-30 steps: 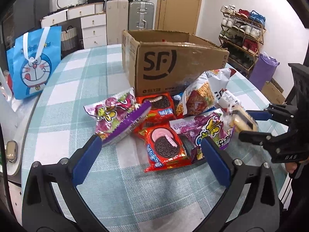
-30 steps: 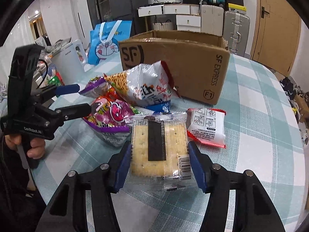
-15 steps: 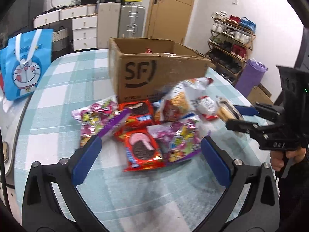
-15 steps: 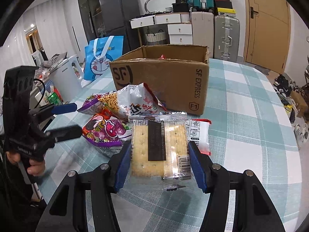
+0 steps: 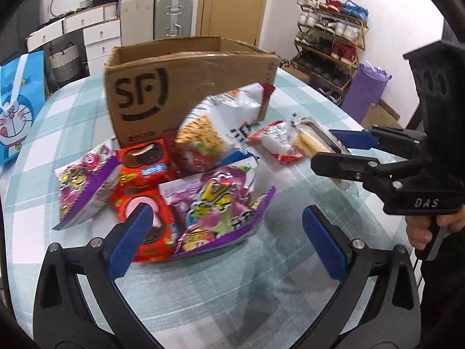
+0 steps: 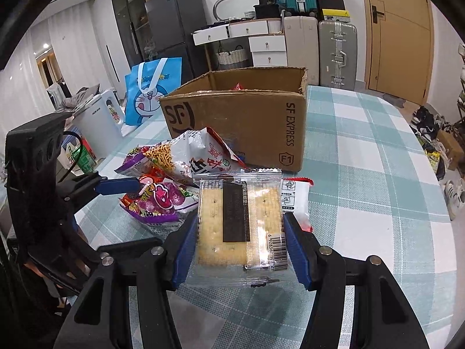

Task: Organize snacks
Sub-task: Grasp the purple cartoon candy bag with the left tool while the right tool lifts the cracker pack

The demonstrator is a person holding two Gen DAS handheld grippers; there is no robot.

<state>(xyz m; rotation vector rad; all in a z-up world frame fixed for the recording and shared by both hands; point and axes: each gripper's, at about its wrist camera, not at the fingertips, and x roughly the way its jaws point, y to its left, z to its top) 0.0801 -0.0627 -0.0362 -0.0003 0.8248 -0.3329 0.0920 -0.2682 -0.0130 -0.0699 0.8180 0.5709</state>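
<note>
My right gripper [image 6: 241, 247] is shut on a clear-wrapped cracker pack [image 6: 241, 221] and holds it above the table, in front of the open SF cardboard box [image 6: 247, 128]. In the left wrist view the right gripper [image 5: 325, 148] with the cracker pack [image 5: 305, 139] is at the right. My left gripper [image 5: 223, 241] is open and empty, low over a purple snack bag [image 5: 221, 203] in a pile with red Oreo packs [image 5: 145, 168], a noodle-snack bag [image 5: 215, 128] and a small red-and-white pack [image 5: 276, 139].
The pile lies on a checked round table [image 6: 363, 174] just in front of the box [image 5: 186, 87]. A blue Doraemon bag [image 6: 151, 90] stands at the table's far left. Drawers and suitcases [image 6: 337, 52] stand behind; a shoe rack [image 5: 331, 43] is at the right.
My right gripper has lifted the cracker pack higher and away from the table. My left gripper has moved right and closer to the snack pile.
</note>
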